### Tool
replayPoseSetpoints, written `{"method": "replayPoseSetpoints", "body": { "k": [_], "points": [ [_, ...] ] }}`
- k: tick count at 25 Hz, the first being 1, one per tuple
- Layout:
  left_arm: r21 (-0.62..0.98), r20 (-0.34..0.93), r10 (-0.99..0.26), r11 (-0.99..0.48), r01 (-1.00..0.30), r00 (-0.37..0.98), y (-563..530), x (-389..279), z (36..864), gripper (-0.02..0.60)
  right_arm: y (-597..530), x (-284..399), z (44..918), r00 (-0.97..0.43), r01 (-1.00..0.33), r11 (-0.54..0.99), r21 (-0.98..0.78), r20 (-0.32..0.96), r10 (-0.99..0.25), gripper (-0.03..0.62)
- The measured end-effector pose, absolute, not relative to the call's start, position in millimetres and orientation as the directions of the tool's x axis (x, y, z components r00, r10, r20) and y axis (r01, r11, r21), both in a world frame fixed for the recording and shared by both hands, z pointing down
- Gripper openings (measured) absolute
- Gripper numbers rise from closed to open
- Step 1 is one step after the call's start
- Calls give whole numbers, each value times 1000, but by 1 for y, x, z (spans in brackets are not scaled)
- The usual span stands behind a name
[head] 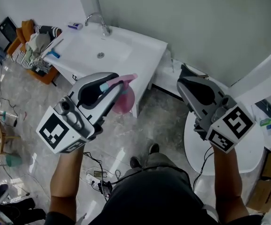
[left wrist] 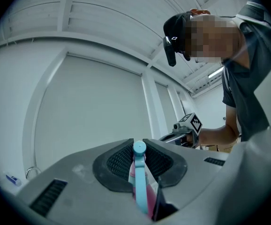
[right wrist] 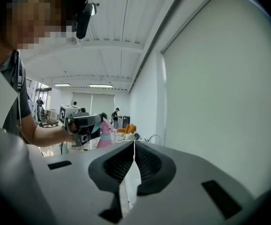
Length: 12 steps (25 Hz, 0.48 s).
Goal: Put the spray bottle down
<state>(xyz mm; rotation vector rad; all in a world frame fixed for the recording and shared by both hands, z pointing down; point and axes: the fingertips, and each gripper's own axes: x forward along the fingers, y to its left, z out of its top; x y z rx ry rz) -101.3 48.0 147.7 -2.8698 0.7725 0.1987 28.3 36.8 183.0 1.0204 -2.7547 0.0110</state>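
Left gripper (head: pixel 118 82): jaws clamped on the spray bottle (head: pixel 125 100) at its neck, so it hangs in the air over the floor. Right gripper (head: pixel 186 78): jaws closed on nothing, held clear. Beyond, the sink (head: pixel 86 46) offers a likely set-down surface.

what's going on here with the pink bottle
A person stands facing a white sink with a gripper in each hand. The left gripper is shut on a pink spray bottle with a blue trigger, holding it in the air just short of the sink. The right gripper is shut with nothing in it, held up beside a round white table. The bottle has not been set down yet.
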Motion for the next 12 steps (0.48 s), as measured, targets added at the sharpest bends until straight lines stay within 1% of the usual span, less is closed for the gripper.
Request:
{"method": "replayPoseSetpoints", "body": {
  "k": [6, 12],
  "points": [
    [-79, -157, -522, -840, -537, 838, 1, -86, 156, 58, -10, 47, 191, -757, -628, 777, 45, 196, -623, 11],
    [-85, -123, -556, -820, -567, 822, -45, -62, 155, 58, -61, 72, 191, -781, -605, 796, 31, 172, -601, 11]
  ]
}}
